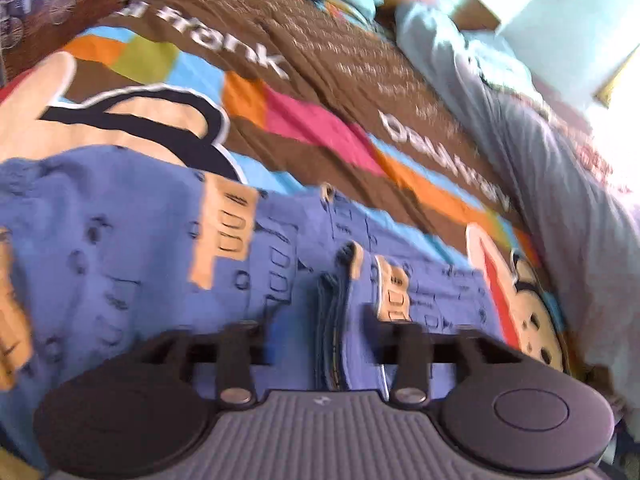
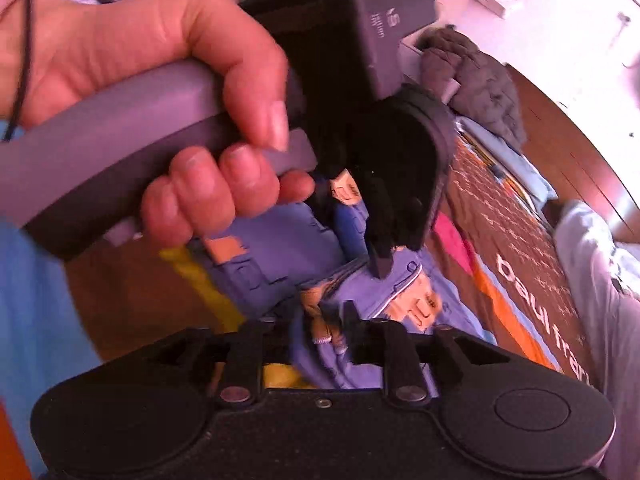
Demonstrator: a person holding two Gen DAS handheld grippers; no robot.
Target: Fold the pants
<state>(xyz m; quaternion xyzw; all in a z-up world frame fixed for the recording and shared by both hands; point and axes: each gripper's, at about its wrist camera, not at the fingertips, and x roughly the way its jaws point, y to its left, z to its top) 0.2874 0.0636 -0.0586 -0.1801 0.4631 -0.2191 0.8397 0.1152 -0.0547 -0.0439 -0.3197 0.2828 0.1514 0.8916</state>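
Note:
Blue-violet pants point(image 1: 140, 240) with orange patches lie across a colourful bedspread point(image 1: 320, 80). In the left wrist view my left gripper point(image 1: 324, 326) stands open low over them. A raised fold of the pants point(image 1: 334, 320) sits between its fingers, and the pads stand apart from it. In the right wrist view my right gripper point(image 2: 306, 320) is open too, with bunched pants point(image 2: 280, 248) in the gap. Just ahead, a hand point(image 2: 160, 60) holds the left gripper, and one of its fingers point(image 2: 380, 266) points down at the cloth.
A pale grey garment point(image 1: 560, 184) lies along the right side of the bed, also in the right wrist view point(image 2: 600, 280). A grey quilted jacket point(image 2: 480, 76) is piled at the far end. Wooden floor point(image 2: 580, 152) runs beyond the bed's edge.

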